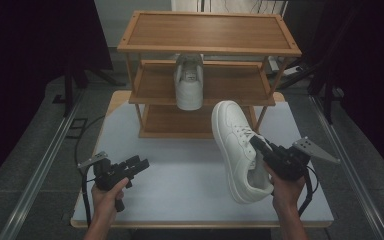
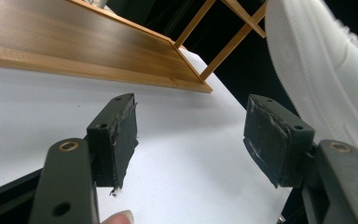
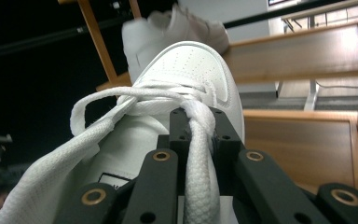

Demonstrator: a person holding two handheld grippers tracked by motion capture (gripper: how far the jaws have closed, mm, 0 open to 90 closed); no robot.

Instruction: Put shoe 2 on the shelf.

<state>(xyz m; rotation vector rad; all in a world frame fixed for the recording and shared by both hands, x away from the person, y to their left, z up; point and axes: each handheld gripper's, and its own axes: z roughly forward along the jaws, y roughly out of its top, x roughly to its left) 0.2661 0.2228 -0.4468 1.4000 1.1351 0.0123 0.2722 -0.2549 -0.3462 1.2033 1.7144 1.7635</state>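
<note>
The right tool (image 1: 258, 144) is clenched on the tongue of a white sneaker (image 1: 237, 150), with one lace lying along the gap between its jaws in the right gripper view. The sneaker hangs tilted off the tabletop (image 1: 180, 175), toe up toward 12 o'clock and heel down toward 5 o'clock — its sole faces 9 o'clock, toward the left tool. In the high view it sits at about 3 o'clock of the tabletop's middle, its toe overlapping the right front post of the wooden rack (image 1: 207, 47).

The rack stands at the 12 o'clock end of the tabletop and has three shelves. A second white sneaker (image 1: 189, 82) rests on the middle shelf, heel toward the person, well apart from the held one.

The left tool (image 1: 139, 164) is released — its jaws stand wide with nothing between them. It hovers low over the tabletop at about 8 o'clock, pointing toward 2 o'clock. In the left gripper view its two black pads (image 2: 123, 140) frame bare white tabletop, the rack's bottom shelf (image 2: 74, 46) lies at 11 o'clock, and the held sneaker's ribbed sole fills the 2 o'clock corner.
</note>
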